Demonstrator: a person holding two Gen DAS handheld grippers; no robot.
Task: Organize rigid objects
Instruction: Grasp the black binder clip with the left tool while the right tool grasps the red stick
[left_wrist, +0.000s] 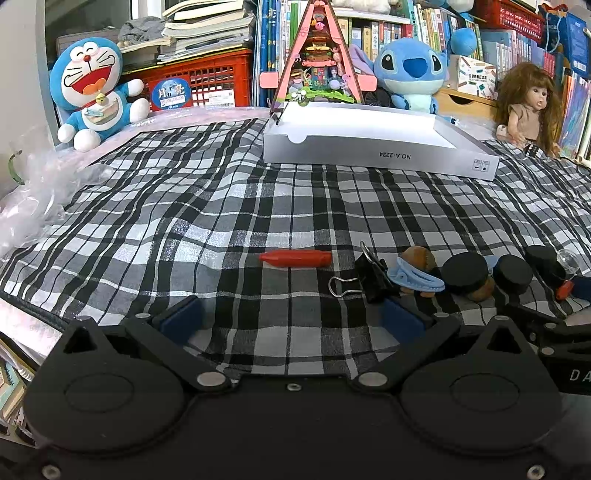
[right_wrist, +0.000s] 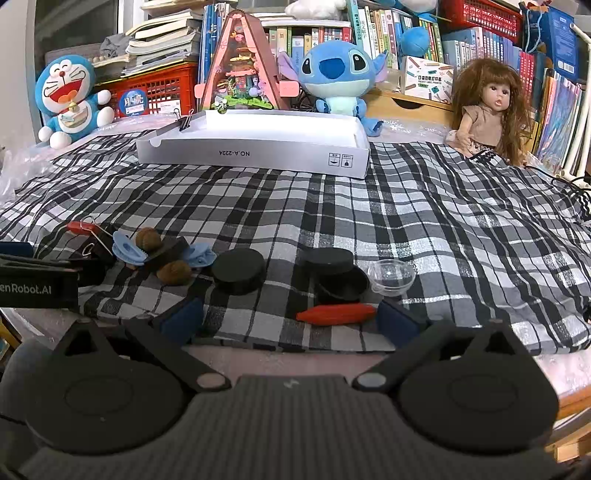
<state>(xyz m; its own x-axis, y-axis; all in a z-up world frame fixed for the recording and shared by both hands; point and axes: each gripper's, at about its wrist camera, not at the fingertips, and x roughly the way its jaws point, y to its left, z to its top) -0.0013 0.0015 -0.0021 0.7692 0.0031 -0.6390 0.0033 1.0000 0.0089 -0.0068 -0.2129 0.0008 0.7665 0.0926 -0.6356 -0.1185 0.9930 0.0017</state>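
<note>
Covering table: checked cloth (right_wrist: 424, 221), bookshelves (right_wrist: 461, 40) behind

Red spindle (right_wrist: 336, 314) between spread claw (right_wrist: 291, 319) fingers

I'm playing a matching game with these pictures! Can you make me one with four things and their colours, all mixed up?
Things:
1. binder clip
2. small bowl
3. spindle-shaped piece
4. hair clip

Colours:
A. light blue
B. red
C. black
D. clear

Pairs: 1-C, 2-D, 3-B, 4-A
</note>
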